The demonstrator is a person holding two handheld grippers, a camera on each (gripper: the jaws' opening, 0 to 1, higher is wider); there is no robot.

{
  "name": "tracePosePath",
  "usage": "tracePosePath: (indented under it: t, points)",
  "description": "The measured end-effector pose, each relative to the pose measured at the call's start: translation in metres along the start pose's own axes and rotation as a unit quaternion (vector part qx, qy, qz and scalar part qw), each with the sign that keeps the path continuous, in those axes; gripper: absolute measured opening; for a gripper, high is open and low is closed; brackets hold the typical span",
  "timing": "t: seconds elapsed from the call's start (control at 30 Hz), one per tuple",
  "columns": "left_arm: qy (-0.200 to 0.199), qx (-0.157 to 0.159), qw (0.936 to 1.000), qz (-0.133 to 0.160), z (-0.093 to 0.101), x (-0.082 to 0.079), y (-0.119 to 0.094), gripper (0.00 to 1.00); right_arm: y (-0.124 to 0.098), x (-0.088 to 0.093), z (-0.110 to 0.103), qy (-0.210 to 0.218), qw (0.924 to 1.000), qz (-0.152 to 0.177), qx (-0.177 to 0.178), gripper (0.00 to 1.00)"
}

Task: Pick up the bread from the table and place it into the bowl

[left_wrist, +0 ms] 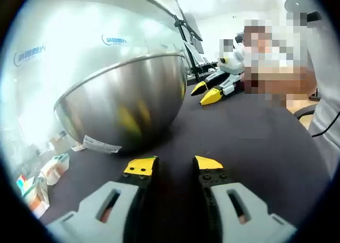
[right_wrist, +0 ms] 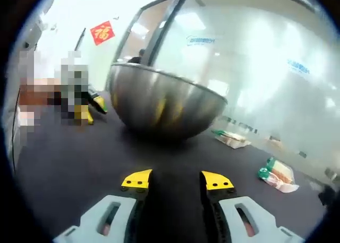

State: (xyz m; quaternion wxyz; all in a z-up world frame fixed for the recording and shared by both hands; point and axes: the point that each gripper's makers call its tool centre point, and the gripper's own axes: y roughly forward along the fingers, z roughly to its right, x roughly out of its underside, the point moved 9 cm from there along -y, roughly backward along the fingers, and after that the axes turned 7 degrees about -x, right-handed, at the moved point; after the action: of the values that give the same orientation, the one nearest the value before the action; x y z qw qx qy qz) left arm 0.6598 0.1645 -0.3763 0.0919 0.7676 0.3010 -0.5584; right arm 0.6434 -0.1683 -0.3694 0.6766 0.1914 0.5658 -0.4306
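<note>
Right gripper view: both grippers (right_wrist: 176, 180) (left_wrist: 174, 164) parted, empty, bare dark table (right_wrist: 69, 163) before the steel bowl (right_wrist: 162, 102).

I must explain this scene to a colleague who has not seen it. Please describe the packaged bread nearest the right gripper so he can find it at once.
Start at the big steel bowl on the dark table. Beyond its right side, near the table edge, lie two packets. The wanted bread packet is the nearer one, with a green end, while the other packet lies closer to the bowl.

An office or lab: frosted glass partition walls with blue logos (right_wrist: 202, 40) fill the upper right, and a red paper wall ornament (right_wrist: 102, 32) hangs upper left.
</note>
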Motion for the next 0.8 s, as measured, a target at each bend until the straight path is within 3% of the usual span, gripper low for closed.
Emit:
tracePosePath:
  t: [0.13, 0.2, 0.23, 0.27, 0.33, 0.43, 0.5, 0.57, 0.6, 0.8]
  points:
    - [0.008, -0.003, 1.0000, 0.000, 0.001, -0.001, 0.000, 0.19, -0.014, -0.003, 0.029, 0.042, 0.9943, 0.026, 0.095, 0.30]
    - [0.009, -0.003, 1.0000, 0.000, 0.001, -0.001, -0.001, 0.19, -0.018, -0.004, 0.040, 0.098, 0.9883, 0.057, 0.102, 0.30]
    - [0.009, -0.003, 1.0000, 0.000, 0.001, 0.000, -0.001, 0.19, -0.020, -0.004, 0.046, 0.113, 0.9857, 0.055, 0.112, 0.31]
    - [0.010, -0.003, 0.9999, 0.001, 0.000, 0.000, -0.001, 0.19, -0.020, -0.005, 0.051, 0.103, 0.9870, 0.048, 0.114, 0.32]
    - [0.013, -0.003, 0.9999, 0.001, 0.000, 0.000, -0.001, 0.19, -0.020, -0.013, 0.063, 0.072, 0.9890, 0.002, 0.129, 0.39]
    - [0.018, -0.004, 0.9998, 0.002, 0.000, -0.001, -0.001, 0.18, -0.014, -0.033, 0.084, 0.060, 0.9907, -0.001, 0.122, 0.44]
    - [0.023, -0.005, 0.9997, 0.002, 0.001, -0.001, -0.001, 0.18, -0.009, -0.033, 0.099, 0.080, 0.9906, -0.012, 0.110, 0.46]
    - [0.028, -0.006, 0.9996, 0.002, 0.001, -0.002, -0.001, 0.18, -0.003, -0.026, 0.113, 0.155, 0.9816, -0.029, 0.107, 0.54]
    - [0.028, -0.007, 0.9996, 0.002, 0.001, -0.002, -0.001, 0.18, -0.001, -0.023, 0.122, 0.169, 0.9780, -0.032, 0.118, 0.57]
    - [0.027, -0.008, 0.9996, 0.003, -0.002, -0.001, -0.001, 0.18, 0.014, -0.006, 0.165, 0.141, 0.9680, -0.071, 0.195, 0.66]
